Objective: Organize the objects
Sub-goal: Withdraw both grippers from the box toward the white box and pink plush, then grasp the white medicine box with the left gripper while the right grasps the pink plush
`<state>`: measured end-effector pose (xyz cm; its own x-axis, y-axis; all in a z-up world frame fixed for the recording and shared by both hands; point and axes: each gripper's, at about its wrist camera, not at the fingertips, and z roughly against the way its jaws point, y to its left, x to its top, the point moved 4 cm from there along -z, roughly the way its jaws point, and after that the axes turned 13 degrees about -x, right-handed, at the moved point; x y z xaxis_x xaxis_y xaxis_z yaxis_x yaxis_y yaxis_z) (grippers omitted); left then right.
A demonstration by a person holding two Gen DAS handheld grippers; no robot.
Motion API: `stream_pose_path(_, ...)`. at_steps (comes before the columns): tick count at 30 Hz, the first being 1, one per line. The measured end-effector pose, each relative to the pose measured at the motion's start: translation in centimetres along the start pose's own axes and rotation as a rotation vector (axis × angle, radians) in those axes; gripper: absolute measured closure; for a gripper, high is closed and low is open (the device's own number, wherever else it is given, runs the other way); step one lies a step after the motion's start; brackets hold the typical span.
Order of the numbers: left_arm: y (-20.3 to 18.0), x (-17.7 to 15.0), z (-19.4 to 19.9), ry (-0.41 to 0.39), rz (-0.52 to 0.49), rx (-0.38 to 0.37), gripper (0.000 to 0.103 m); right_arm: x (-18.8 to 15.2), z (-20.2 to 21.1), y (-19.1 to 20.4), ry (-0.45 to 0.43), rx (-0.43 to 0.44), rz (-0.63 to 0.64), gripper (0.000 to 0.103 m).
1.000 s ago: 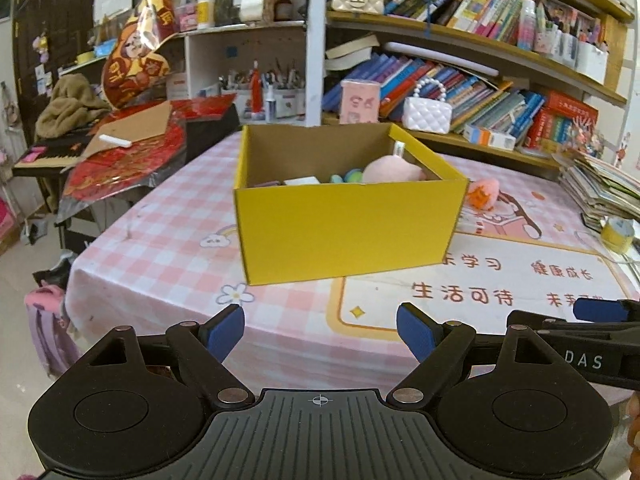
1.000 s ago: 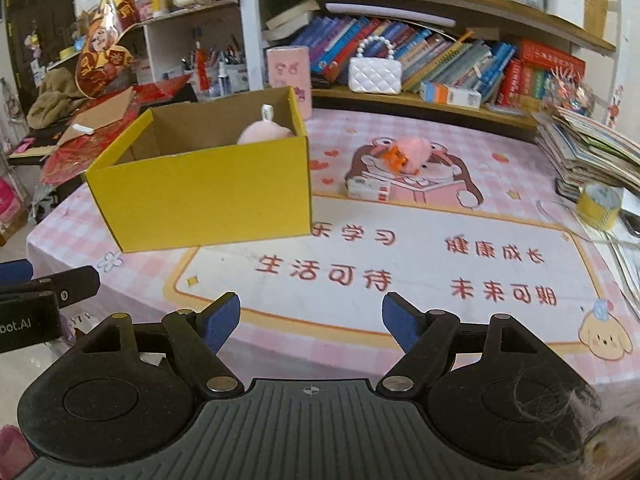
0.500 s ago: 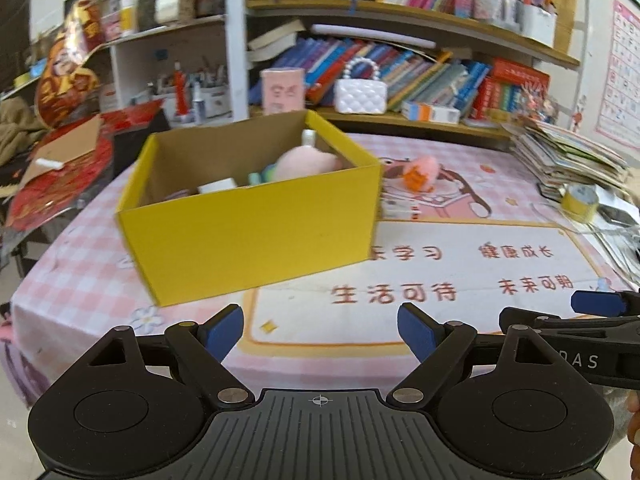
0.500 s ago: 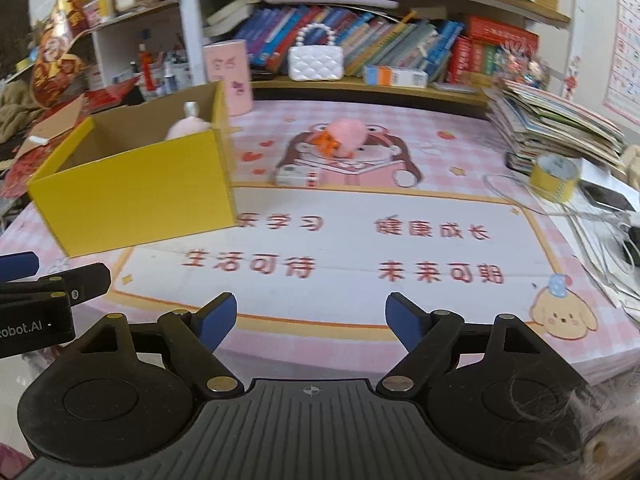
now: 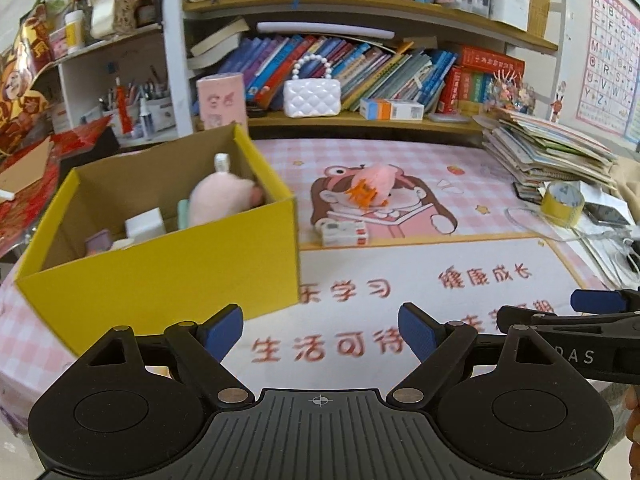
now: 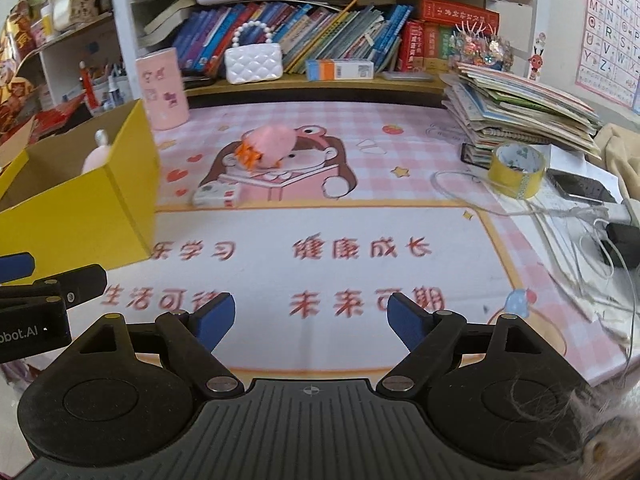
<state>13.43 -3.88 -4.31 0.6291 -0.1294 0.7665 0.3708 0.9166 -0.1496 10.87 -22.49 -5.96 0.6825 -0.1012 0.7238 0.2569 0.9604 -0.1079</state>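
You are holding both grippers over the near edge of the table (image 6: pixel 400 152), neither touching anything. Your left gripper (image 5: pixel 320 330) is standing spread wide and empty, the yellow box (image 5: pixel 180 276) just beyond its left finger. Your right gripper (image 6: pixel 310 318) is opening, nothing between its jaws. A pink plush (image 6: pixel 266 148) is lying on the cloth past the box, a small white pack (image 6: pixel 218 196) just beside it. Another plush (image 5: pixel 222 200) is sitting inside the box.

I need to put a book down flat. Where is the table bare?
Bare: the mat between the yellow box and the cables, in front of the small white box. Crowded: the right edge, with tape and book stack.
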Motion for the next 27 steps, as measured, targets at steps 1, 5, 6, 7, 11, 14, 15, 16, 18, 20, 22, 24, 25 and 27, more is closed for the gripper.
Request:
stream_pose_path(1, -0.2, 0.2, -0.5, 0.002, -0.001, -0.002, 0.016, 0.3, -0.4, -0.3, 0.002, -0.001, 0.0, 0.021)
stream_pose_path(5, -1.1, 1.2, -2.3, 0.009, 0.0, -0.005, 0.016, 1.6, -2.1, -1.1, 0.008, 0.0, 0.01, 0.02)
stream_pose_path(6, -1.3, 1.5, -2.8, 0.008, 0.003, -0.004, 0.016, 2.0, -2.5, -1.3, 0.008, 0.002, 0.013, 0.02)
stream_pose_path(7, -1.4, 1.8, -3.1, 0.007, 0.006, -0.002, 0.016, 2.3, -3.0, -1.6, 0.008, 0.004, 0.016, 0.02)
stream_pose_path(11, -2.1, 2.7, -4.7, 0.003, 0.019, 0.009, 0.016, 3.7, -4.5, -2.3, 0.009, 0.017, 0.028, 0.02)
stream_pose_path(14, -2.6, 3.3, -5.7, 0.001, 0.028, 0.027, 0.016, 4.8, -5.8, -2.8, 0.007, 0.029, 0.043, 0.02)
stream_pose_path(15, -2.8, 3.5, -6.0, 0.001, 0.029, 0.036, 0.016, 5.1, -6.2, -3.0, 0.007, 0.035, 0.045, 0.02)
stream_pose_path(16, -2.9, 3.7, -6.3, 0.0, 0.026, 0.046, 0.016, 5.4, -6.6, -3.1, 0.008, 0.04, 0.048, 0.02)
stream_pose_path(18, -3.2, 4.0, -6.9, 0.0, 0.019, 0.067, 0.016, 5.9, -7.4, -3.4, 0.007, 0.051, 0.055, 0.02)
stream_pose_path(20, -3.4, 4.4, -7.5, 0.0, 0.02, 0.083, 0.016, 6.5, -8.3, -3.6, 0.009, 0.059, 0.062, 0.02)
stream_pose_path(22, -3.5, 4.9, -8.1, -0.004, 0.026, 0.103, 0.016, 7.0, -9.1, -3.8, 0.009, 0.068, 0.069, 0.02)
stream_pose_path(24, -3.6, 5.4, -8.6, -0.013, 0.028, 0.123, 0.016, 7.7, -9.8, -4.0, 0.0, 0.076, 0.078, 0.02)
stream_pose_path(25, -3.6, 5.7, -8.9, -0.017, 0.027, 0.135, 0.016, 8.1, -10.1, -4.1, -0.006, 0.082, 0.081, 0.02)
stream_pose_path(27, -3.7, 6.1, -9.6, -0.021, 0.019, 0.153, 0.016, 8.9, -10.8, -4.2, -0.017, 0.092, 0.085, 0.02)
